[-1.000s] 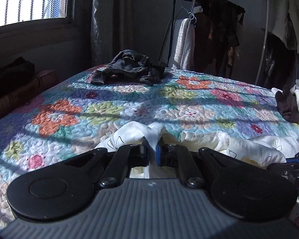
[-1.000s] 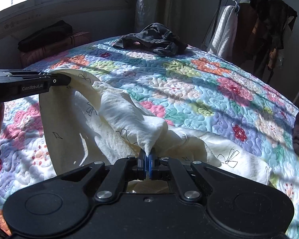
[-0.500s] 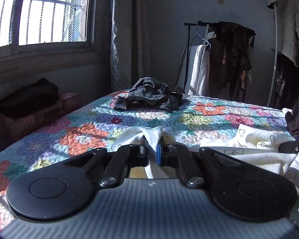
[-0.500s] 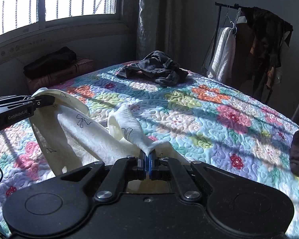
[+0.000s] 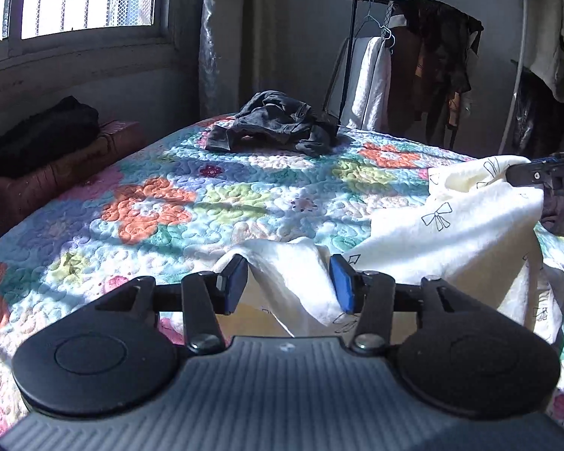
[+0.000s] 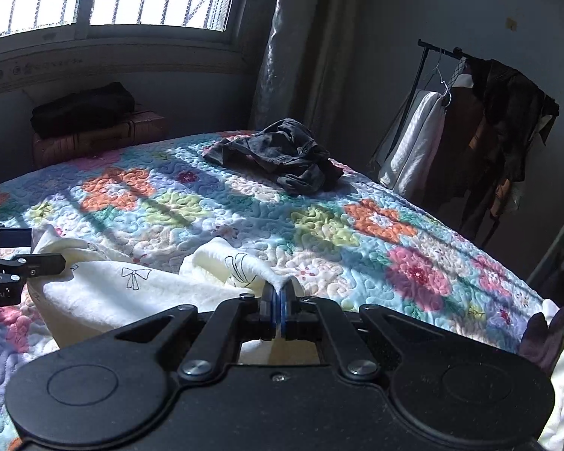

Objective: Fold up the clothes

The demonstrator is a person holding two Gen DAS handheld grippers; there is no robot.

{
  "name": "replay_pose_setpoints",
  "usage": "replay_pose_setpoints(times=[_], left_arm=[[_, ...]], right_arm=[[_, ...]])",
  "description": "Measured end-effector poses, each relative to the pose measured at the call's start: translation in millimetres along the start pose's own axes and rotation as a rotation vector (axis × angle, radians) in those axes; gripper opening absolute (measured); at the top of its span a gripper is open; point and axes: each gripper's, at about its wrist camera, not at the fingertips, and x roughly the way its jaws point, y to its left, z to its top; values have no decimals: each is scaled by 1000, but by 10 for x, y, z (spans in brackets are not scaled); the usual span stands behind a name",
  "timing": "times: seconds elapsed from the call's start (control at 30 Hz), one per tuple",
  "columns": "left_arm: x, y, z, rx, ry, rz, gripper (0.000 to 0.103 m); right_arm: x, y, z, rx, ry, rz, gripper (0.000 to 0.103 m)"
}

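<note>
Cream fleece garment printed with small black bows [image 5: 451, 225] hangs over the bright floral quilt [image 5: 206, 203], and we have just let go of one end: our left gripper [image 5: 287, 282], pinched on it a second ago, is opening, fabric loose between its blue pads [image 5: 233, 282]. Our right gripper [image 6: 280, 300] remains clamped on the other corner. We judge one fold laid.

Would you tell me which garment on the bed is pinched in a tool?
The cream bow-print garment, clamped by the right tool; the dark crumpled garment lies untouched.
</note>
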Motion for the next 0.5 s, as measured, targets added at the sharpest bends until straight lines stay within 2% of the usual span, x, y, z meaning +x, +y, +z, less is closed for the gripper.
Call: replay_pose_setpoints(times=[0.07,0.23,0.37,0.5], left_arm=[[32,88,9,-69,9,-39,54],[140,233,-17,-199,53,-121,56],[108,197,-33,-189,67,-149,56],[13,91,14,-115,46,-136,56]], right_arm=[[-27,-45,129,-9,-45,-6,1],[-183,-129,328,-10,-128,-6,1],[-504,-197,134,26,-150,-41,1],[-857,-368,-269,149,-88,-51,1]])
